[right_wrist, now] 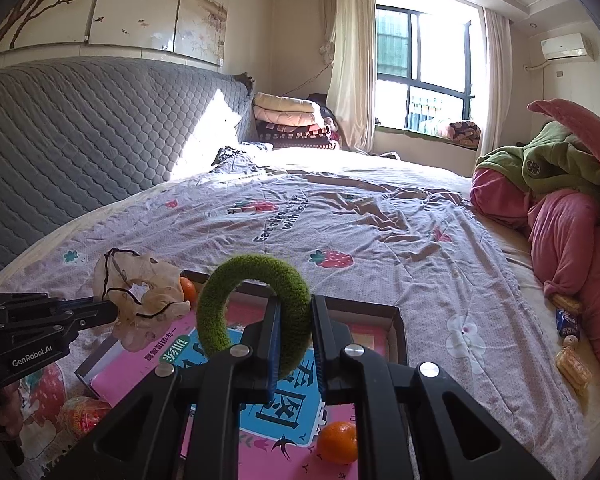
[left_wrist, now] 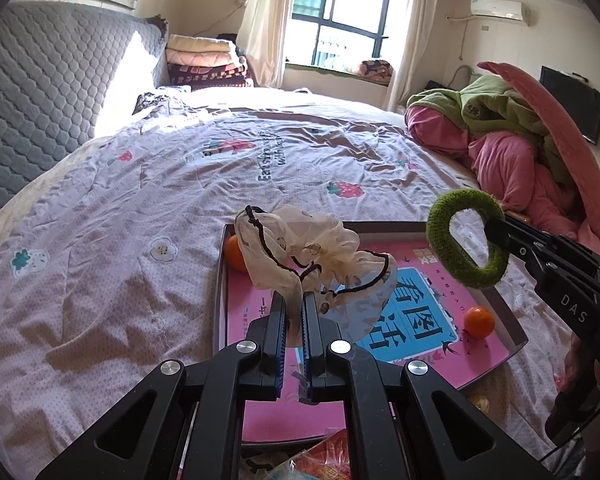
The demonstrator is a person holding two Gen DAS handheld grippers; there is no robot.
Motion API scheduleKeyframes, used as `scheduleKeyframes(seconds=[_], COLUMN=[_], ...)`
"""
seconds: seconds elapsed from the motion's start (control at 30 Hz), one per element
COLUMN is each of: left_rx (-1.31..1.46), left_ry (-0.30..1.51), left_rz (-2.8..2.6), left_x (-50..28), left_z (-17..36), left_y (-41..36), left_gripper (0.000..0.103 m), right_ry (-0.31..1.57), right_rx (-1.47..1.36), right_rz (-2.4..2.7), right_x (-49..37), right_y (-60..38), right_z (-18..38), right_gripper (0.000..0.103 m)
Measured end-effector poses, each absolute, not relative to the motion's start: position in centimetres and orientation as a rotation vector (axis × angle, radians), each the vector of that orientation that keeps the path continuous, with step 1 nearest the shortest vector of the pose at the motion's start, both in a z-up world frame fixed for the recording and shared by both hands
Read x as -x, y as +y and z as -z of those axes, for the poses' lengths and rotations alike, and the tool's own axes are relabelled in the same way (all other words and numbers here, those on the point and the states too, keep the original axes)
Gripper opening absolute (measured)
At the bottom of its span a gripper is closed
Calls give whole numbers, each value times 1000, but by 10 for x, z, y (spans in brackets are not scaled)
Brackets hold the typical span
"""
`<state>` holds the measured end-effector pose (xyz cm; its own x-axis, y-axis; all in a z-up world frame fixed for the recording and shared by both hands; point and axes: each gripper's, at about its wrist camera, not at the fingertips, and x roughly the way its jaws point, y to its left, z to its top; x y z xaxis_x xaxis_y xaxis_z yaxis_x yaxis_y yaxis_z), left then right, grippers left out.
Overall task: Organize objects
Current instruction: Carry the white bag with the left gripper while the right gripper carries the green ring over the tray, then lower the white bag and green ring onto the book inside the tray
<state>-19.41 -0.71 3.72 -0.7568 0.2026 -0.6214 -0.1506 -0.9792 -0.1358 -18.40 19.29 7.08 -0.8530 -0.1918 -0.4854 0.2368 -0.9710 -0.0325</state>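
My left gripper (left_wrist: 294, 300) is shut on a cream sheer scrunchie with black cord trim (left_wrist: 300, 252), held above the shallow box tray (left_wrist: 508, 308) with its pink printed floor. My right gripper (right_wrist: 294, 308) is shut on a fuzzy green hair ring (right_wrist: 252, 276), also over the tray (right_wrist: 398, 332). Each gripper shows in the other's view: the right one (left_wrist: 496, 232) with the green ring (left_wrist: 440, 236), the left one (right_wrist: 108, 310) with the cream scrunchie (right_wrist: 148, 300). Two oranges lie in the tray, one near the front right (left_wrist: 479, 322) (right_wrist: 337, 442) and one at the far left corner (left_wrist: 236, 254) (right_wrist: 188, 288).
The tray rests on a bed with a strawberry-print cover (left_wrist: 140, 200). Pink and green bedding is piled at the right (left_wrist: 512, 148). Wrapped snacks lie on the bed's right side (right_wrist: 572, 360), and a red-orange packet (right_wrist: 82, 414) sits beside the tray. A grey quilted headboard (right_wrist: 80, 128) stands at the left.
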Motion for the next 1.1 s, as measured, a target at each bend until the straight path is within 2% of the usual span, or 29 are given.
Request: scheduleKeyframes(seconds=[1.1], left_rx=[1087], left_ry=[-71], left_rz=[-2737], left_x=[200], left_z=[-13], left_y=[2], left_gripper=[7], right_ry=[169], right_rx=[-969], right_rz=[2747], right_x=[201], right_y=[184], right_z=[-22], right_gripper=[15])
